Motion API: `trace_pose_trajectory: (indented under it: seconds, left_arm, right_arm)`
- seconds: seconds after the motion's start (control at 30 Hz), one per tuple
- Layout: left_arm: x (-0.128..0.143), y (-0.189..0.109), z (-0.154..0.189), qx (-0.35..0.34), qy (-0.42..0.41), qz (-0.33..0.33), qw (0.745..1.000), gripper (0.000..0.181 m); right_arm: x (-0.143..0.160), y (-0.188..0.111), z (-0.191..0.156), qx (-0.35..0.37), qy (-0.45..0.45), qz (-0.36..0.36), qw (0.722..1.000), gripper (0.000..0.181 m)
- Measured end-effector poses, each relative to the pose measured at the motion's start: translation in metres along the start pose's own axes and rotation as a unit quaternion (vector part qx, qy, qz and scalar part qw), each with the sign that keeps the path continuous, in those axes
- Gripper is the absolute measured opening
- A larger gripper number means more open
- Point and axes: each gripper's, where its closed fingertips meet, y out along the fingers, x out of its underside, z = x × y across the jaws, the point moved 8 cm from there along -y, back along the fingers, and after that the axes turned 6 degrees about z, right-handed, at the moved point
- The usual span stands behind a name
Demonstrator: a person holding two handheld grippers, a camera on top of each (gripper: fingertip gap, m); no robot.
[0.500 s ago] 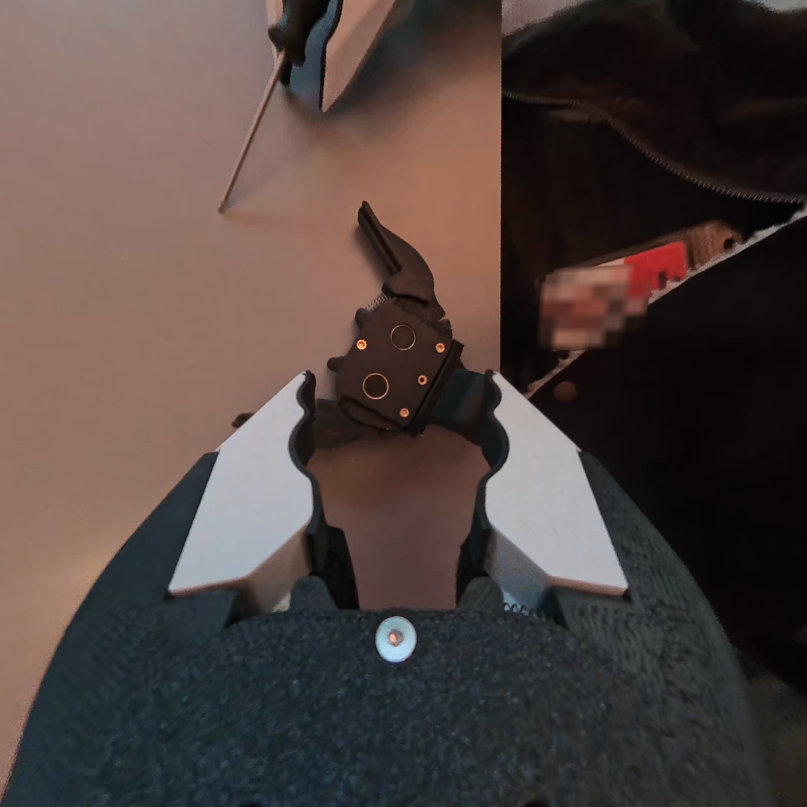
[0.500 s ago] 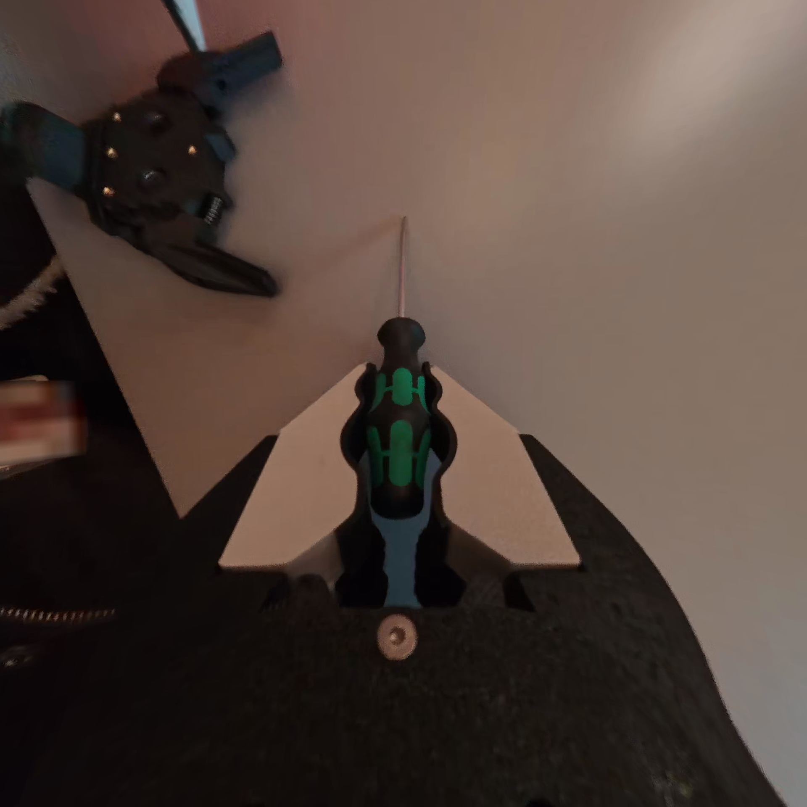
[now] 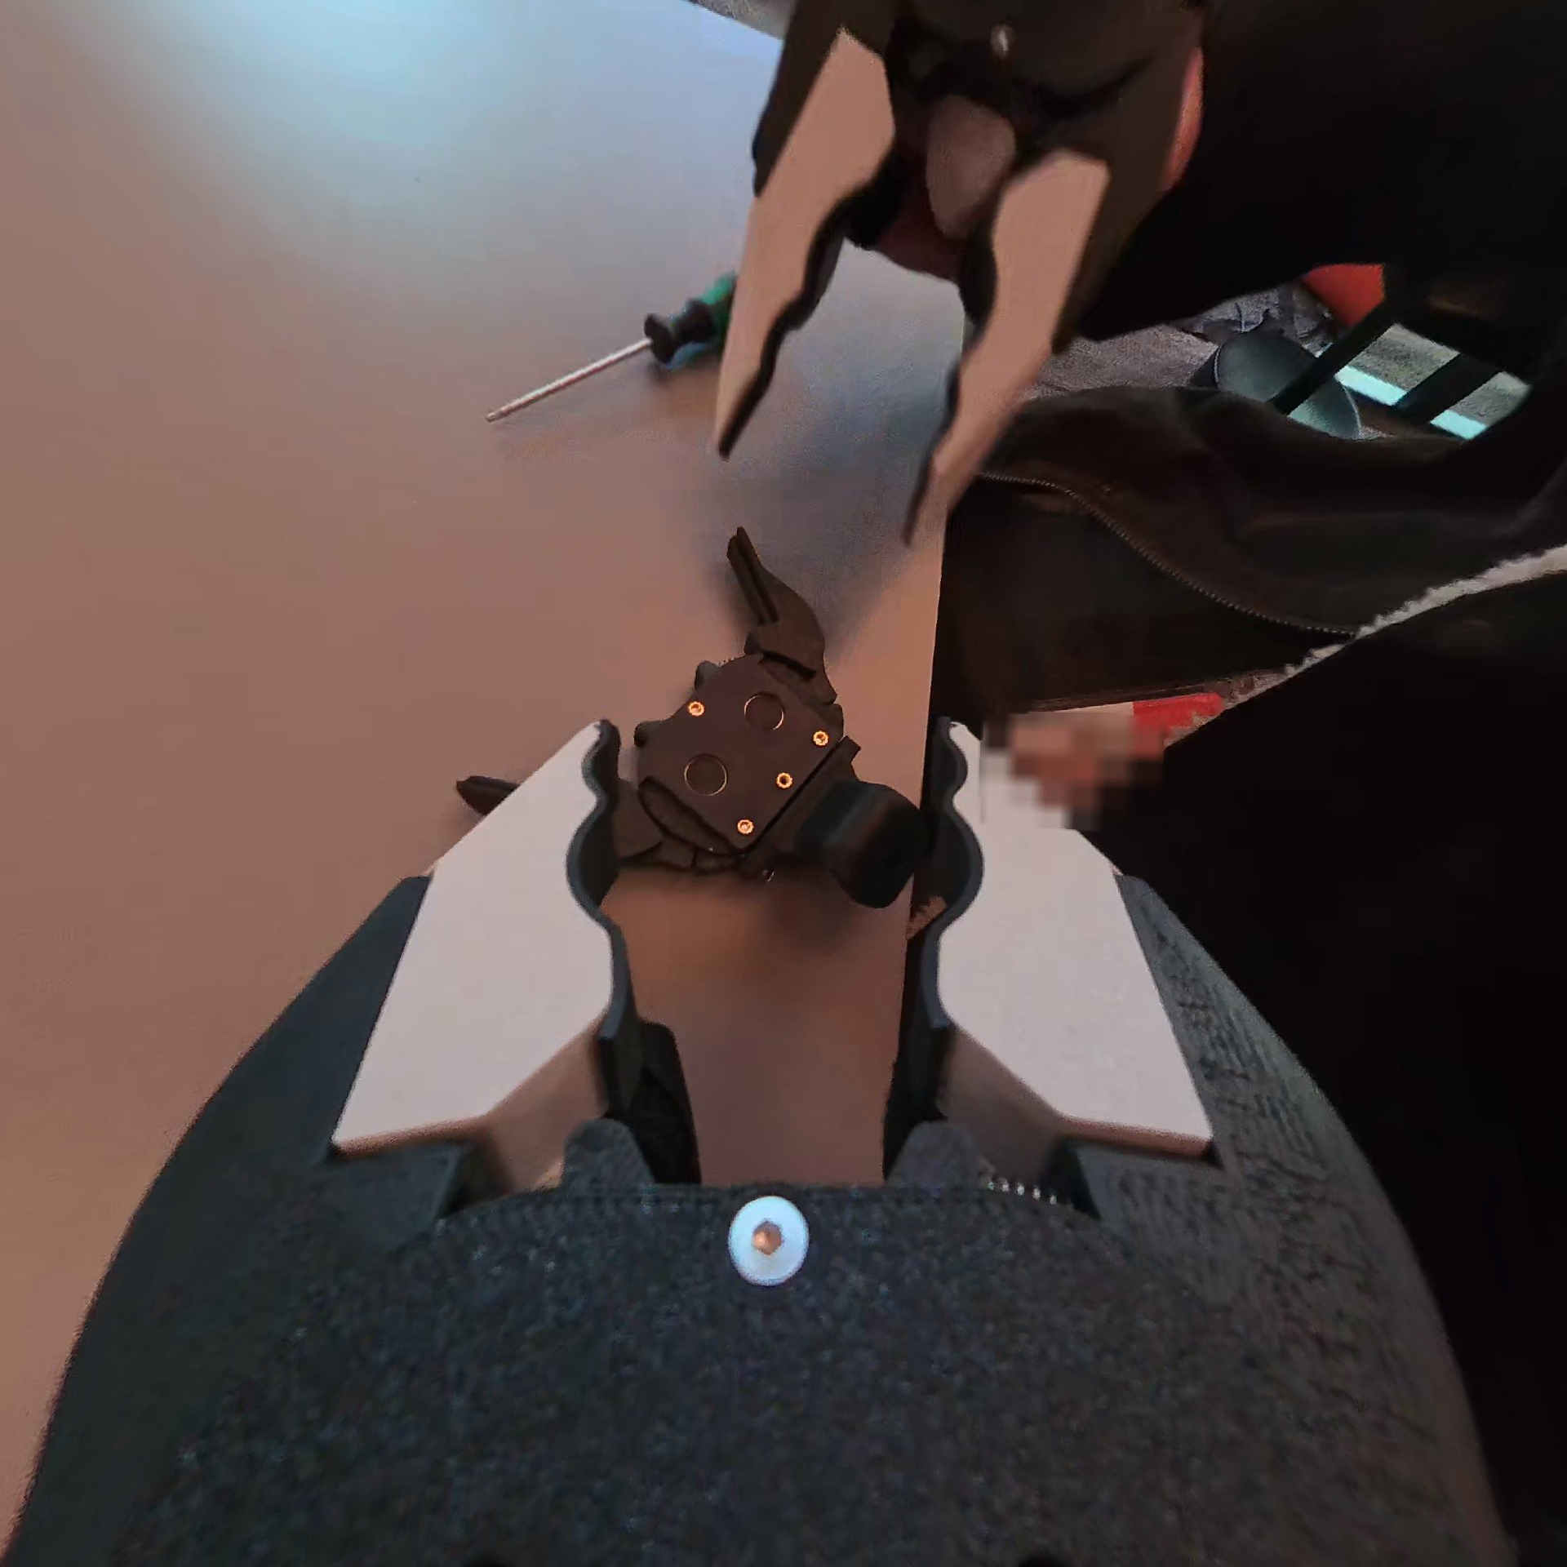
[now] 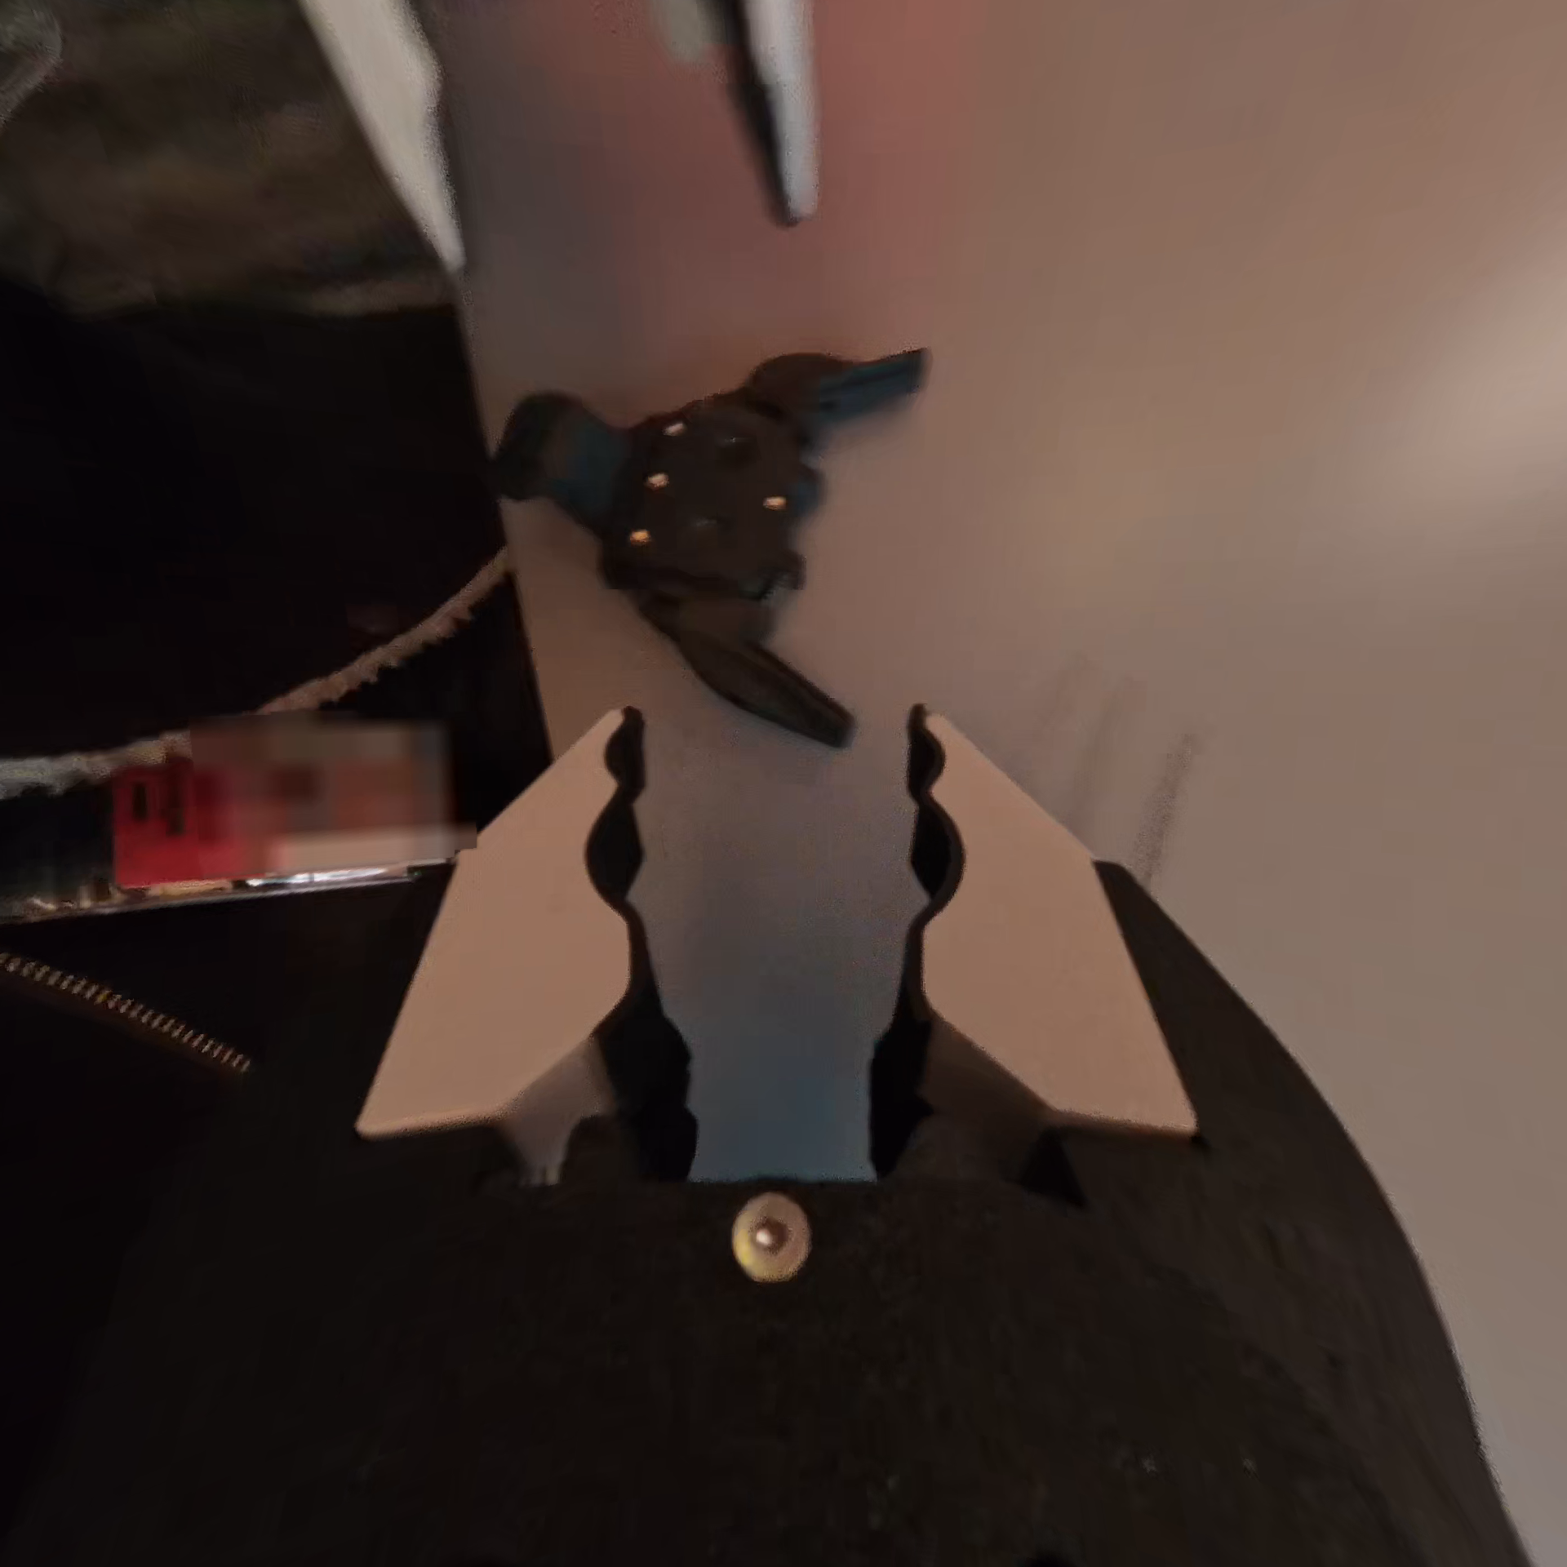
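A black mechanical part with brass-coloured screws and a lever lies on the pale table near its edge. My left gripper is open, its fingertips on either side of the part's near end; its black knob sits by the right finger. My right gripper is open and empty, hovering above and beyond the part. In the right wrist view the right gripper is open, with the part just ahead of its tips. A green-and-black screwdriver lies loose on the table.
The table edge runs right beside the part. Beyond it is a person's dark zipped jacket, also seen in the right wrist view. The left gripper's fingers show blurred at the top of the right wrist view. My hands' fingertips stand some 11 centimeters from each other.
My right gripper has opened and let go of the screwdriver, which now lies on the table. It has moved over toward the black part. The left gripper has tilted back slightly.
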Motion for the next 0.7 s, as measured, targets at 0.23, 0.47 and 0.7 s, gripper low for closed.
trace_pose_trajectory:
  seconds: [0.23,0.47,0.7]
  left_arm:
    - [-0.005,0.009,-0.028,0.079,0.005,-0.125,0.989,0.072]
    - [-0.043,0.035,-0.053,0.194,0.027,-0.235,0.952,0.073]
    - [-0.052,0.063,-0.036,0.249,0.037,-0.346,0.904,0.073]
  right_arm:
    - [-0.004,0.057,-0.006,-0.081,-0.179,-0.125,0.973,0.03]
    - [-0.031,0.042,-0.008,-0.033,-0.44,-0.171,0.881,0.022]
    - [-0.046,0.014,-0.02,0.029,-0.531,-0.237,0.813,0.022]
